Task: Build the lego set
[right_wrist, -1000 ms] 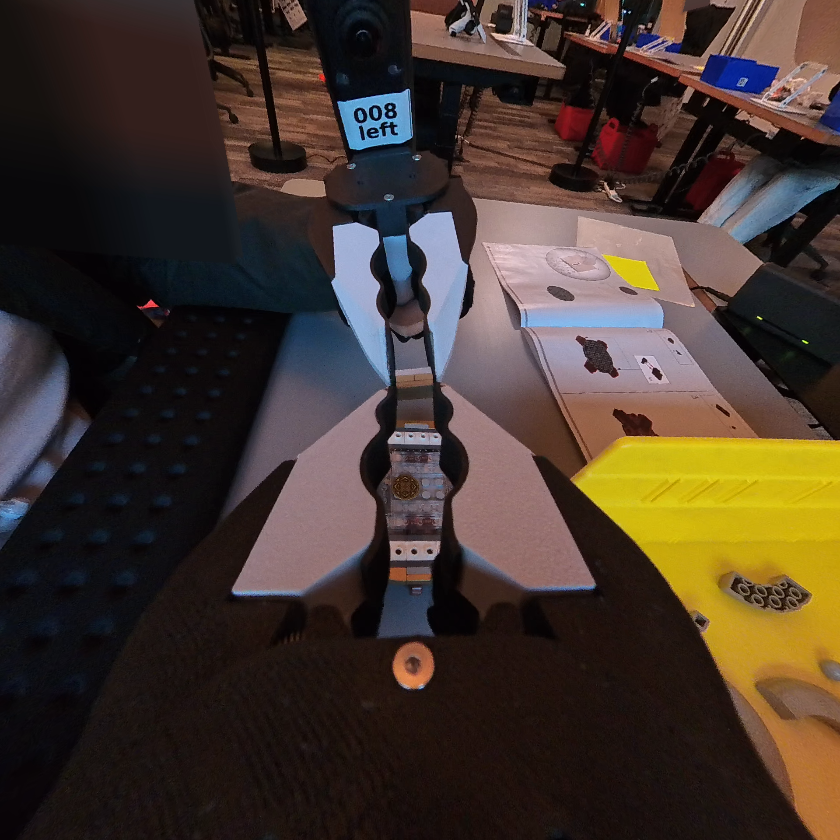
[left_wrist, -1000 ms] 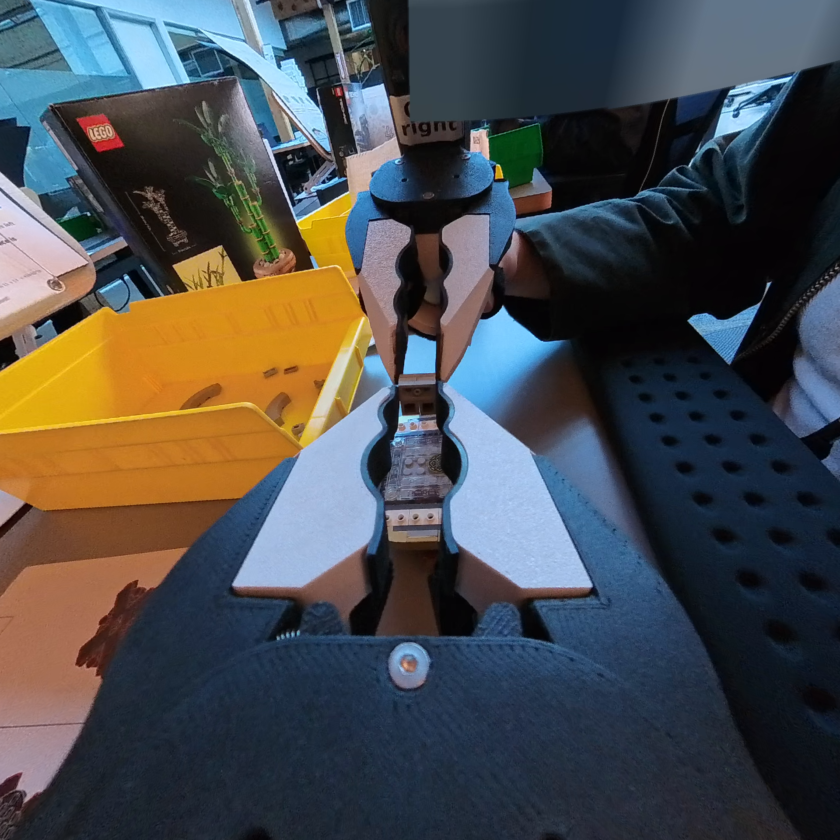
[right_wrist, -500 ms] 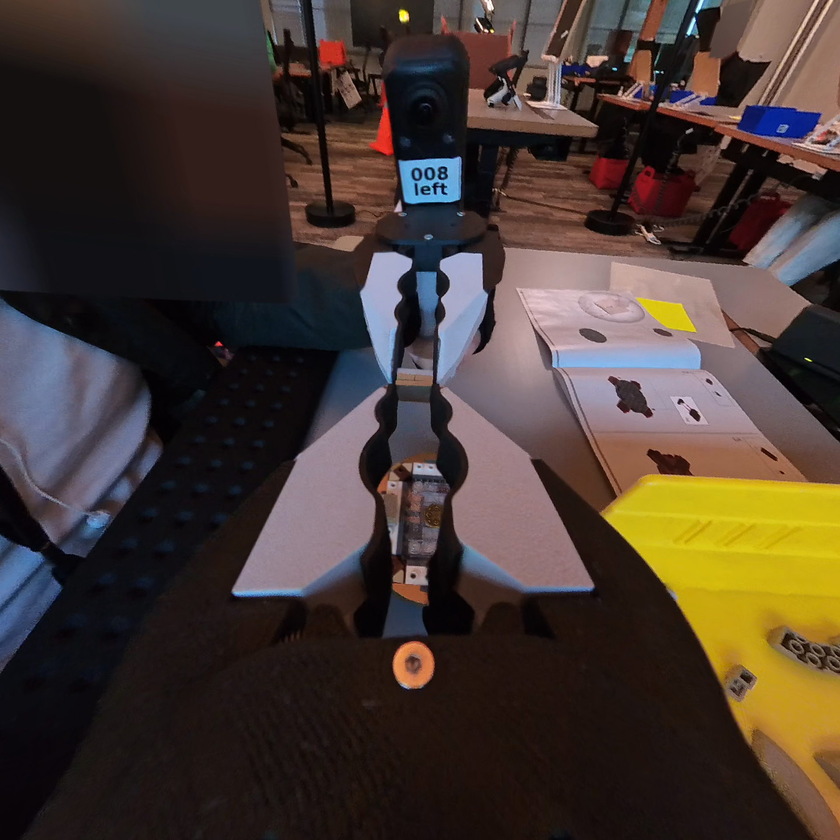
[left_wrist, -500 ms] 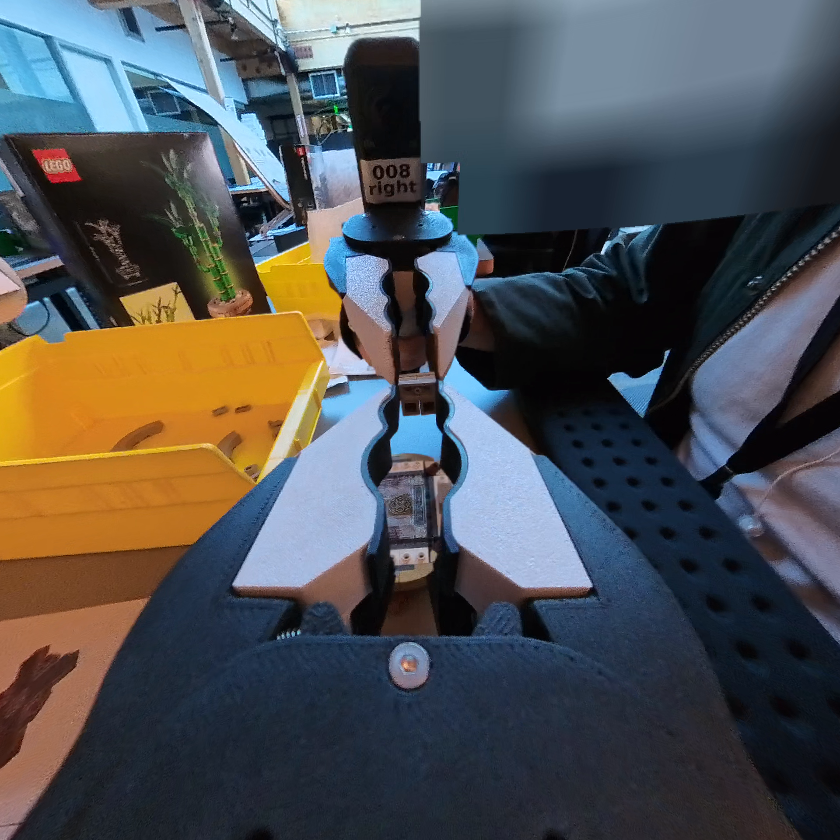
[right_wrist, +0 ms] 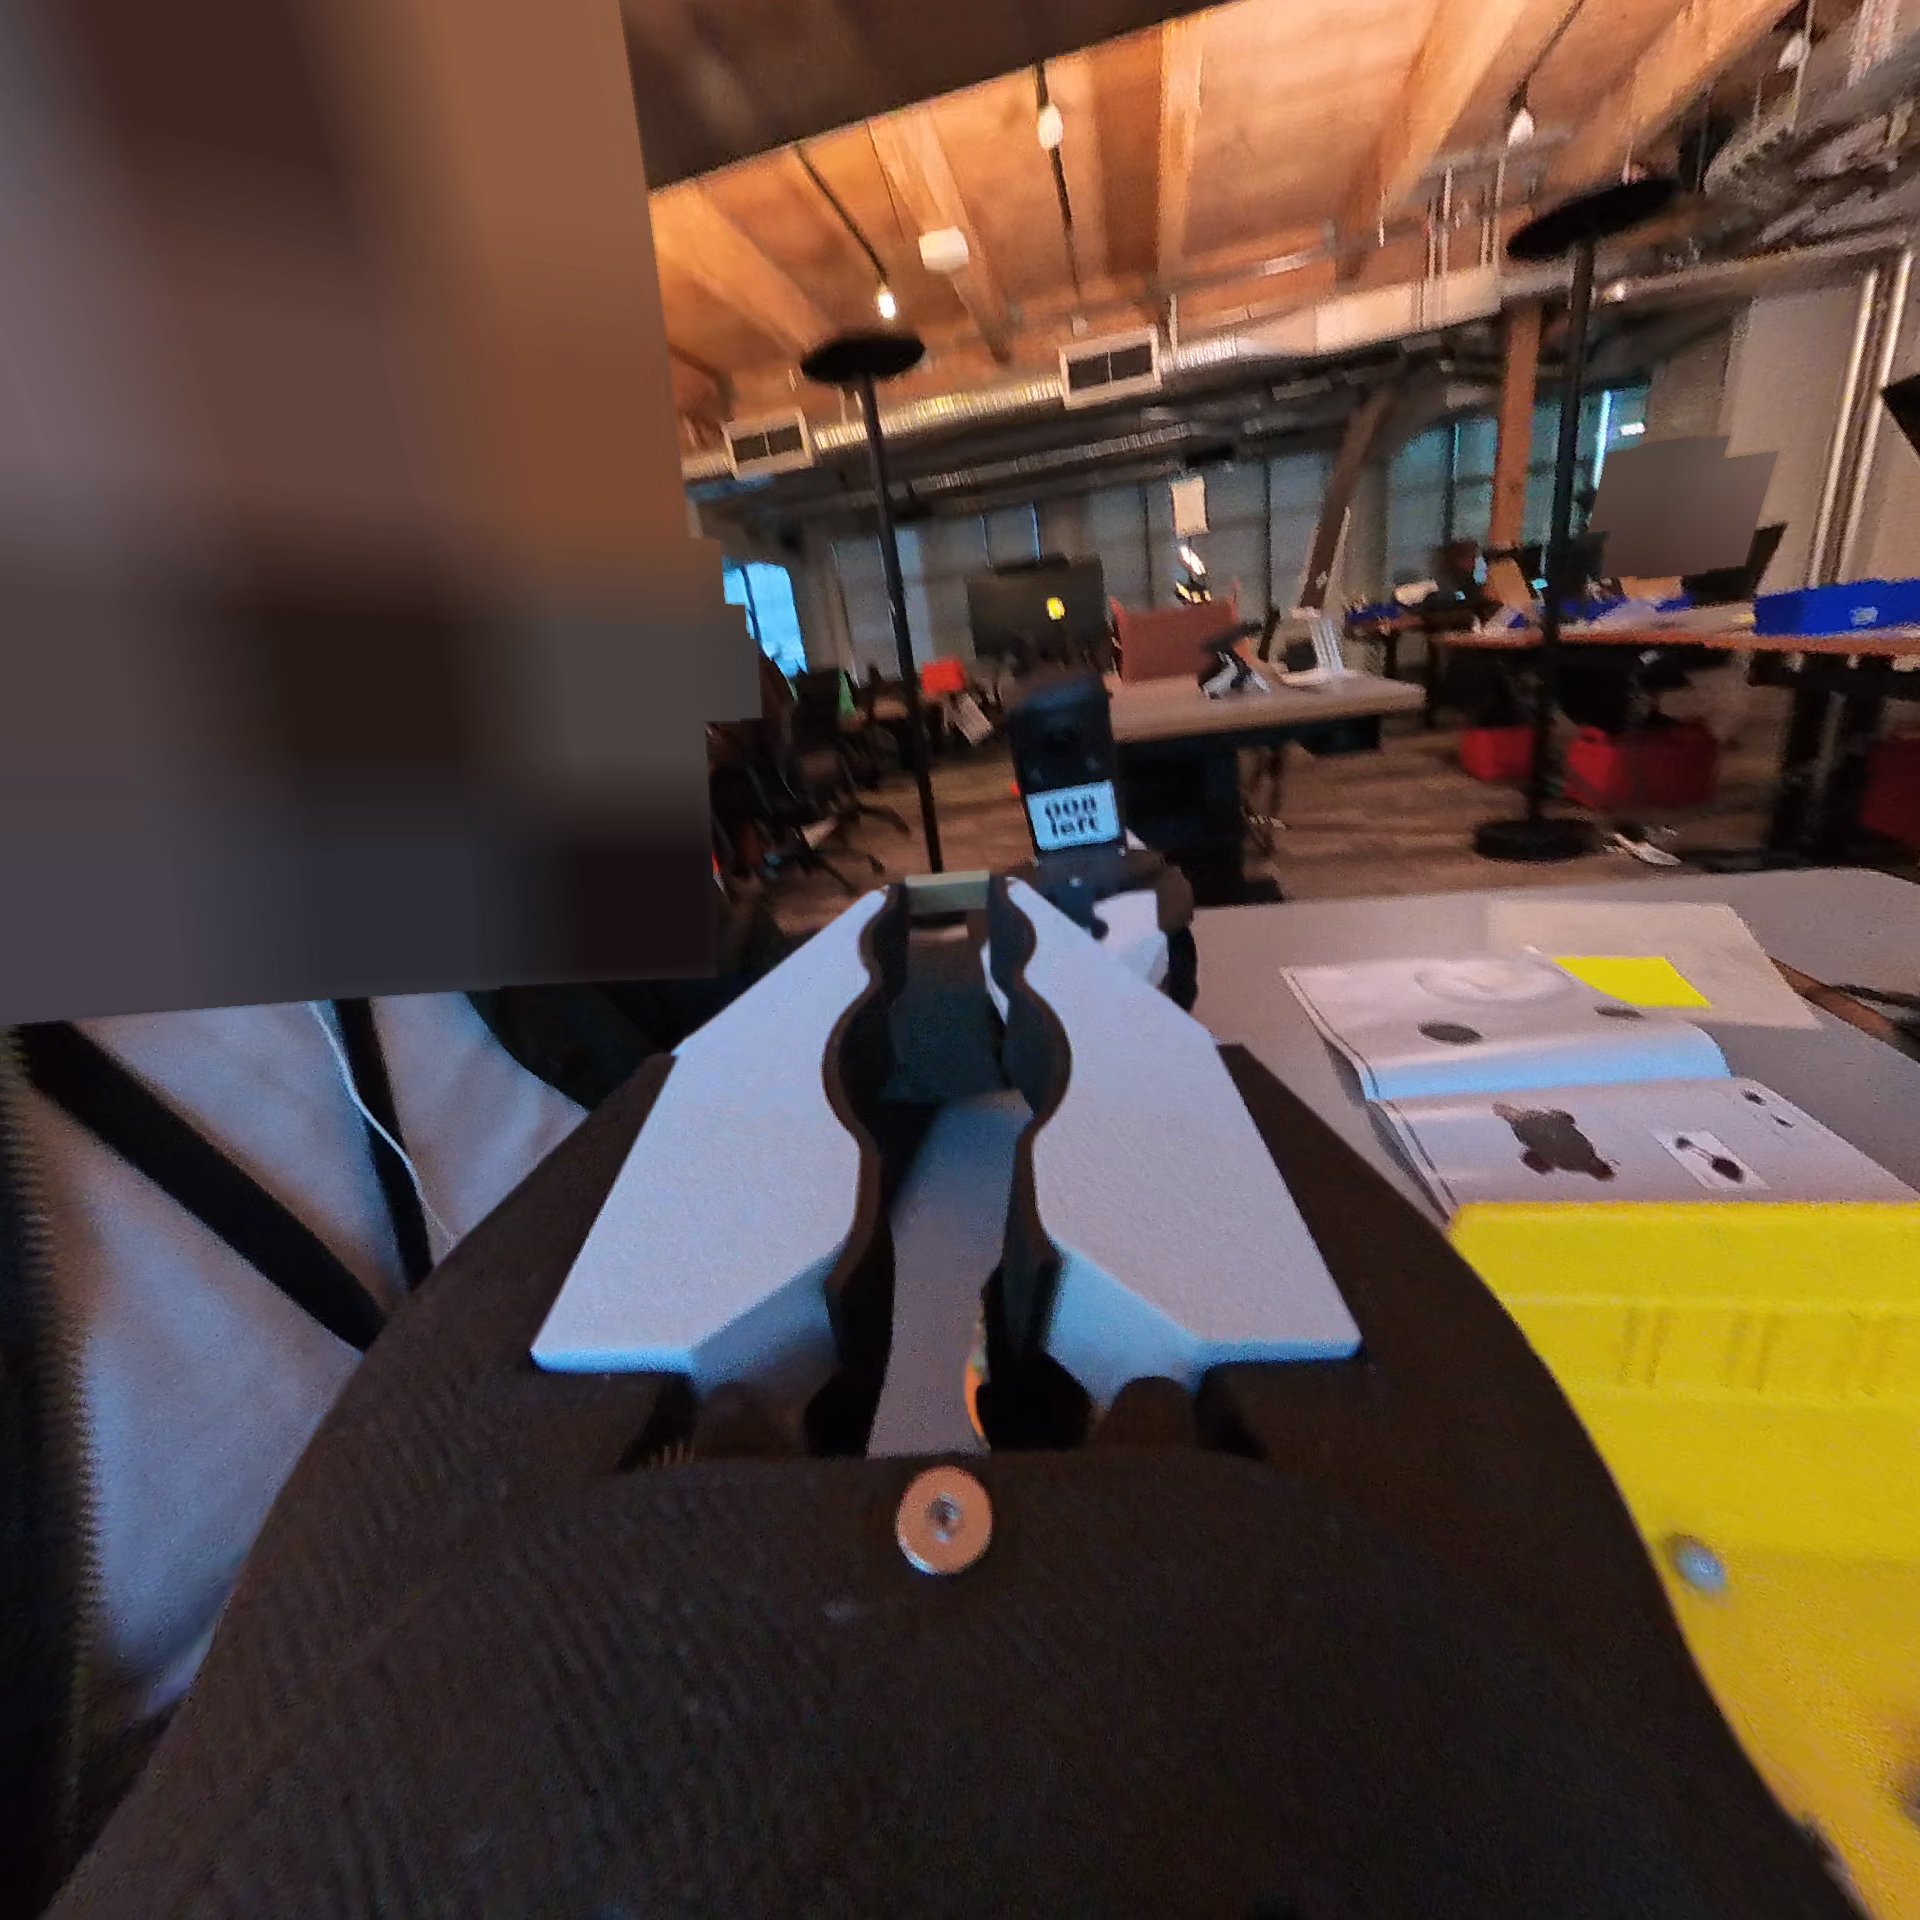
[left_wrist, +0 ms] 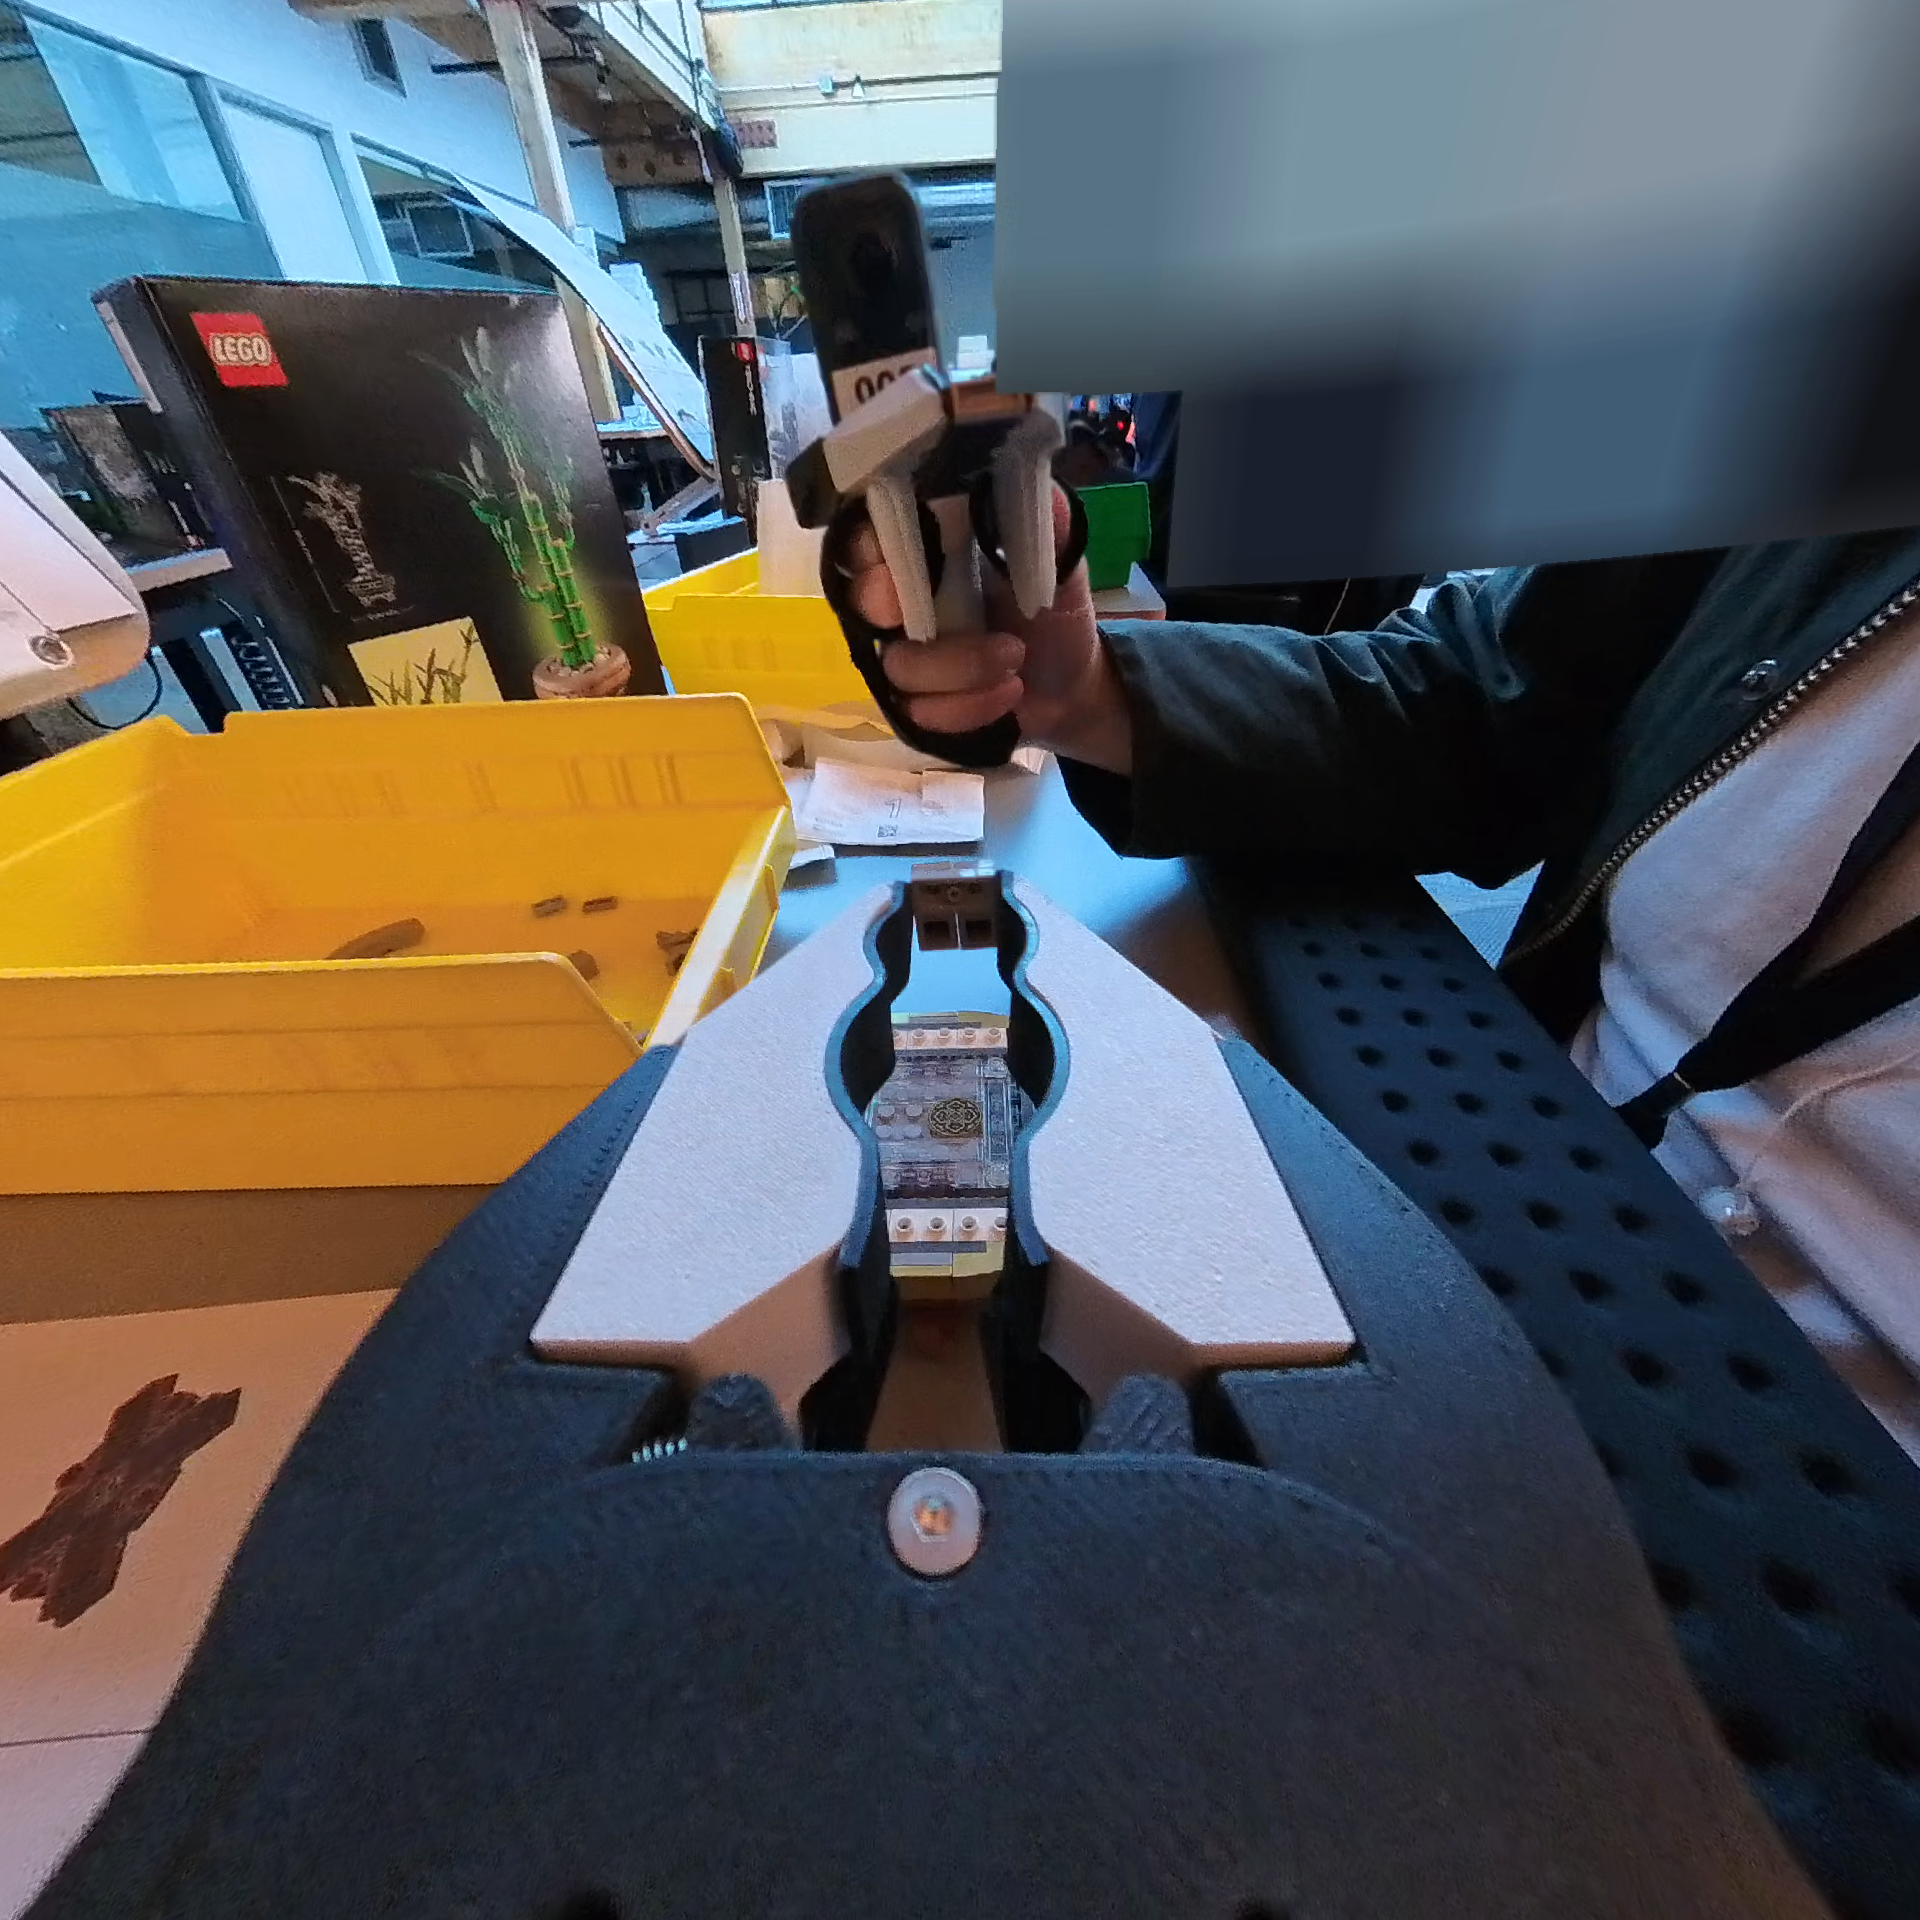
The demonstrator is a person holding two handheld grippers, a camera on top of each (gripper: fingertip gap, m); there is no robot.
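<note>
My left gripper [left_wrist: 954, 914] is shut on a small dark brown brick [left_wrist: 954, 923] at its tips. It hovers over the partly built lego model [left_wrist: 948, 1127], which shows through the gap between its fingers. My right gripper [right_wrist: 945, 896] is shut on a small tan piece [right_wrist: 945, 891]. In the left wrist view the right gripper [left_wrist: 977, 410] is raised high and tilted up, well apart from the left one. In the right wrist view the left gripper's camera housing [right_wrist: 1062, 748] shows just beyond my right fingertips; its tips are hidden.
A yellow parts bin [left_wrist: 312, 1049] with loose pieces stands left of the model and shows at the right [right_wrist: 1714, 1403]. An open instruction booklet [right_wrist: 1558, 1122] lies on the grey table. A lego box [left_wrist: 395, 488] stands behind the bin. A black perforated panel [left_wrist: 1558, 1195] lies beside the person's jacket. Across from one pair of fingers to the other is roughly 11 cm.
The two grippers were tip to tip over the model. The right gripper has lifted up and away with the tan piece, and the left has kept the brown brick.
</note>
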